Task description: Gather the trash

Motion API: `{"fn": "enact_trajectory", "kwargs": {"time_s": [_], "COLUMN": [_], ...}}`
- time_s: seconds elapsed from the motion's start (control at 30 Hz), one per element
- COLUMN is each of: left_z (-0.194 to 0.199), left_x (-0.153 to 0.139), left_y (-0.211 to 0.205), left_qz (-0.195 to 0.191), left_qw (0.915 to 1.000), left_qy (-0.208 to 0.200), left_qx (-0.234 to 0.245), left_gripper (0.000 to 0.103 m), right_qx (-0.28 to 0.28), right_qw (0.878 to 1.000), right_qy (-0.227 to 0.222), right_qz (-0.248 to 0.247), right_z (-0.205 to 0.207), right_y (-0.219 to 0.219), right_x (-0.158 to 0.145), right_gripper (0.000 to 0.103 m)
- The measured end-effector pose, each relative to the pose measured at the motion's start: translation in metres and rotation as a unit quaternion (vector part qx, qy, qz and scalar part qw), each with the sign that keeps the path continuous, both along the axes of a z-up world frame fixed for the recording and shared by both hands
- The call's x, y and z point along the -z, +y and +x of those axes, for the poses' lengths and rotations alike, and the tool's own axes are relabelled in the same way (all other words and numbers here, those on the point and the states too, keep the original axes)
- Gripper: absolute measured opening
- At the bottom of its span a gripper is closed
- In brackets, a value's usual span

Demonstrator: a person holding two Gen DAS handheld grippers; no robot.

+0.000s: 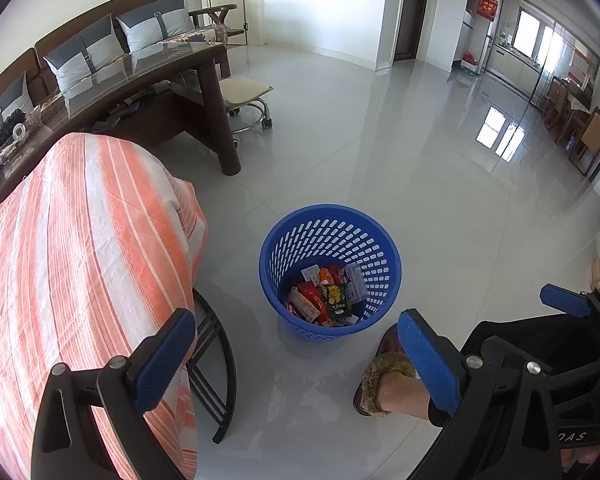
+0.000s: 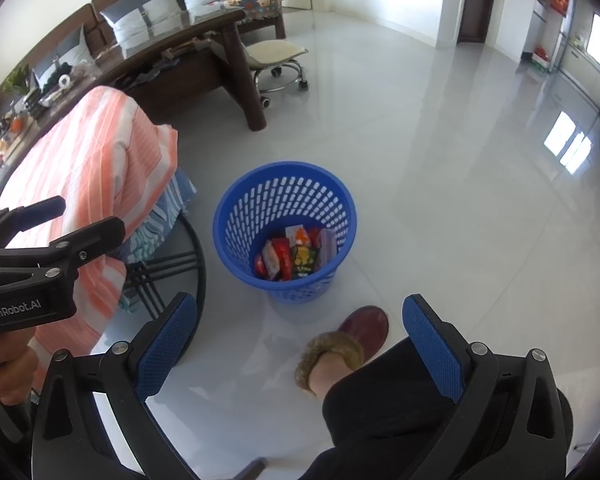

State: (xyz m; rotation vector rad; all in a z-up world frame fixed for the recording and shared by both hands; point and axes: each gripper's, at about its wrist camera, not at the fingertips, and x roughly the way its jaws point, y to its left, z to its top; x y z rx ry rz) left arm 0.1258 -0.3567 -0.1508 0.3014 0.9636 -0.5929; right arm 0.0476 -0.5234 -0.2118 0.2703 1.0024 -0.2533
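Observation:
A blue perforated basket (image 1: 342, 218) stands on the grey tiled floor; it also shows in the right wrist view (image 2: 268, 180). Several snack wrappers and packets (image 1: 327, 294) lie in its bottom, also seen in the right wrist view (image 2: 296, 254). My left gripper (image 1: 296, 360) is open and empty, held above and short of the basket. My right gripper (image 2: 300, 344) is open and empty, also above the floor near the basket. The left gripper's body shows at the left of the right wrist view (image 2: 40, 236), and the right gripper's at the right of the left wrist view (image 1: 572, 304).
A table under an orange-and-white striped cloth (image 1: 80, 248) stands left of the basket, on a black metal frame (image 1: 216, 360). The person's slippered foot (image 1: 384, 376) is just in front of the basket. A dark wooden table (image 1: 204, 80), rolling stool (image 1: 246, 96) and sofa stand behind.

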Motion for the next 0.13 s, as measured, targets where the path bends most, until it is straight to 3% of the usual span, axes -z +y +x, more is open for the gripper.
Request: {"fn": "enact_trajectory", "kwargs": {"time_s": [0.13], "left_z": [-0.0029], "left_x": [-0.0022], "left_y": [0.0013], "left_qz": [-0.002], "left_qw": [1.0], "left_qy": [-0.008], "left_qx": [0.002], "left_gripper": [0.102], "right_qx": [0.001], "right_qw": [1.0], "right_qy": [0.002], "right_qz": [0.0], "right_z": [0.0016], "right_y": [-0.0001], "right_x": [0.0001], "right_gripper": [0.103]}}
